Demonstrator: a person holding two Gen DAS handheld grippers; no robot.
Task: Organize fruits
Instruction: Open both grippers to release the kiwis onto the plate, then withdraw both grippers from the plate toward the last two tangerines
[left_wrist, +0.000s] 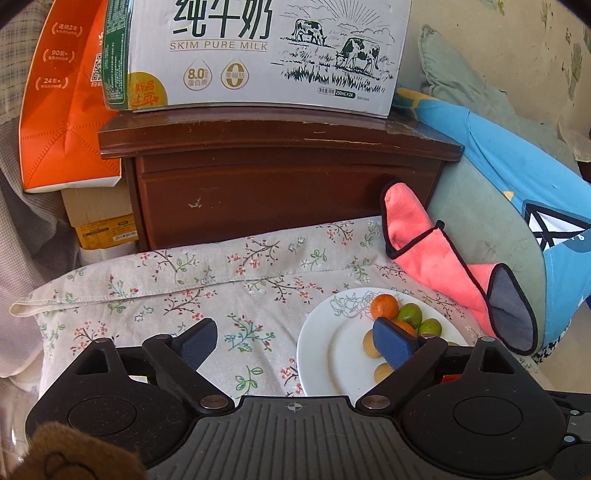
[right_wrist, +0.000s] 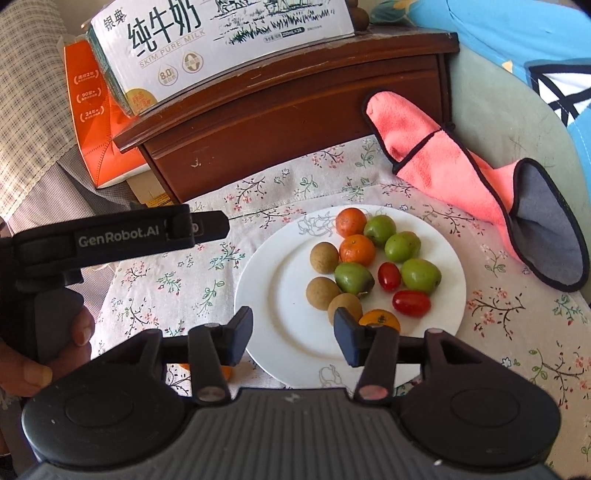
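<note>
A white plate (right_wrist: 280, 314) sits on the floral cloth and holds several fruits: small oranges (right_wrist: 357, 250), green fruits (right_wrist: 420, 275), brown longans (right_wrist: 324, 257) and red cherry tomatoes (right_wrist: 411, 302). My right gripper (right_wrist: 293, 338) is open and empty, low over the plate's near edge; an orange fruit (right_wrist: 380, 317) lies just behind its right finger. Another orange piece (right_wrist: 226, 372) lies off the plate under its left finger. My left gripper (left_wrist: 295, 345) is open and empty, left of the plate (left_wrist: 332, 332), with its right finger over the fruits. The left gripper's body (right_wrist: 110, 236) shows in the right wrist view.
A dark wooden nightstand (left_wrist: 280, 177) stands behind the cloth with a milk carton box (left_wrist: 258, 51) on top and an orange box (left_wrist: 62, 110) beside it. A pink cloth (right_wrist: 461, 162) lies right of the plate against a green cushion (right_wrist: 498, 110).
</note>
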